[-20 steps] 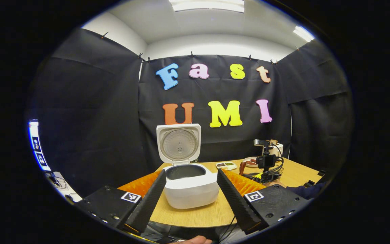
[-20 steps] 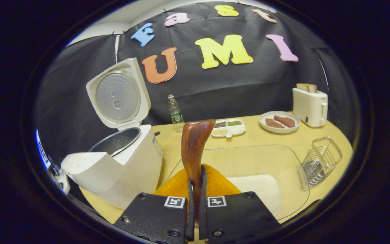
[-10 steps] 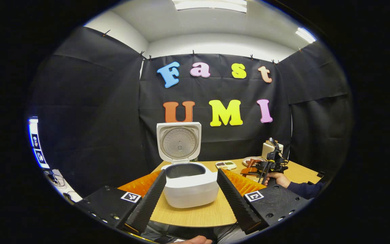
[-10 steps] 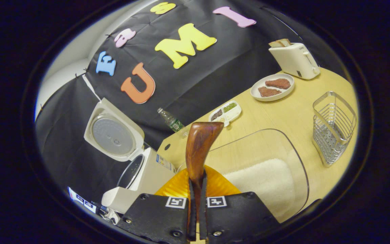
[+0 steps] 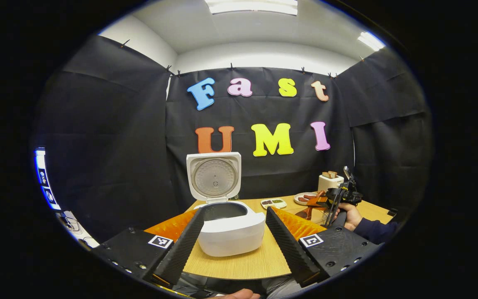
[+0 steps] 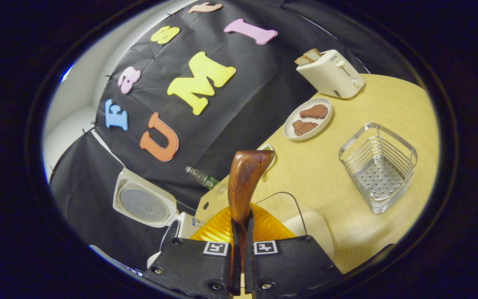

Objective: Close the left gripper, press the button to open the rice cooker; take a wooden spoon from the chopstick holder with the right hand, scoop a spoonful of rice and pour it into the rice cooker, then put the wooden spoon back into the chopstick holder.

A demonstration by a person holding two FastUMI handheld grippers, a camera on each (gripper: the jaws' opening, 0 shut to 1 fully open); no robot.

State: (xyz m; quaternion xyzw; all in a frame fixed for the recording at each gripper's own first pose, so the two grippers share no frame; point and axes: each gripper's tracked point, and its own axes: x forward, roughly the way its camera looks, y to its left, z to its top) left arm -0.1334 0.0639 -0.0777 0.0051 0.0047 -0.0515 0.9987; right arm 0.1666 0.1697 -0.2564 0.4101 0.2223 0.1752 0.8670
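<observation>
Right gripper [image 6: 240, 232] clamps the smooth, curved wooden spoon [image 6: 242, 182].

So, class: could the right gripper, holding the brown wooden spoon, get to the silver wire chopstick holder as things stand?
Probably yes. The right gripper holds the wooden spoon, and the wire chopstick holder stands open-topped, with bare table between them.

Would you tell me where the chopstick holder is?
In the right gripper view, the chopstick holder stands at right on the table, below the plate and toaster.
</observation>
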